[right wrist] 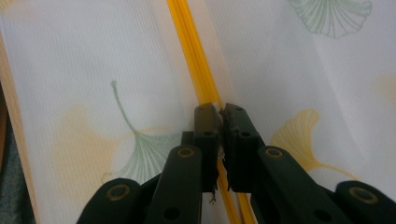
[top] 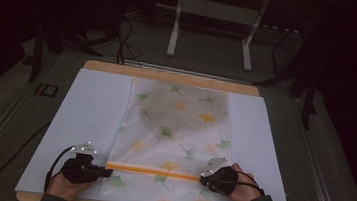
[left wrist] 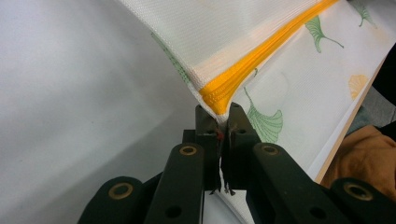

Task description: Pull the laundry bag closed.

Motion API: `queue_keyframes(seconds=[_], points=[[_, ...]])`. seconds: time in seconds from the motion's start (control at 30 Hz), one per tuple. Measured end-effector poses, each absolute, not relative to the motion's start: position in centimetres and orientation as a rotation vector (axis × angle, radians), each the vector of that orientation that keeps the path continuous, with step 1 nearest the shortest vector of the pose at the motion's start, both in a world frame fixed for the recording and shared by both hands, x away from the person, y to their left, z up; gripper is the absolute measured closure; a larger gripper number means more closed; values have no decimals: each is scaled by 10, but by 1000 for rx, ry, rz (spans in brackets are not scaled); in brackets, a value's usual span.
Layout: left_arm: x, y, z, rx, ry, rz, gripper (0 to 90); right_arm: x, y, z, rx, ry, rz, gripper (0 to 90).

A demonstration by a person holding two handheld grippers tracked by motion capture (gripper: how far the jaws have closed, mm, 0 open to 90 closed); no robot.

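1. The ginkgo-print mesh zipper pouch (top: pixel 175 135) lies flat in the middle of the frame in the high view, on a white sheet (top: pixel 89 121) that covers the worktop (top: pixel 169 76). Its orange zipper (top: pixel 151 171) runs across the lower part of the picture.
2. The left gripper (top: pixel 108 172), at lower left, has its jaws pressed together on the zipper's end at the pouch's corner. In the left gripper view that corner rises off the sheet.
3. The right gripper (top: pixel 202 179), at lower right, is clamped on the zipper line near its other end. In the right gripper view the orange band (right wrist: pixel 194 56) runs straight into the closed jaws; whether they pinch the slider or only the tape I cannot tell.
4. The step looks like working the zipper. To do it well, keep the left grip as an anchor so the band stays taut. Draw the right grip along the zipper's own line, low and level, without twisting the mesh.
5. Both hands rest low at the near edge, with the forearms coming in from the bottom corners. The grippers point inward toward each other along the zipper.
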State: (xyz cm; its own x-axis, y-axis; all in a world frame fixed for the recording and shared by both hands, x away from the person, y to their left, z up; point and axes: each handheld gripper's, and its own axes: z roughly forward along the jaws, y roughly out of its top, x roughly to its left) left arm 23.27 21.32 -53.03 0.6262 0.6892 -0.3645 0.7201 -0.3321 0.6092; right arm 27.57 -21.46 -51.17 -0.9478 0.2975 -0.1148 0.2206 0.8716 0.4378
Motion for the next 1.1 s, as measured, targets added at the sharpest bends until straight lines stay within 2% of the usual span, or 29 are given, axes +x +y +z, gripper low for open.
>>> queue_keyframes(seconds=[1.1], points=[[233,213,-531,2085,1103,-51,867,276,-244,-509,456,2868,565,849]])
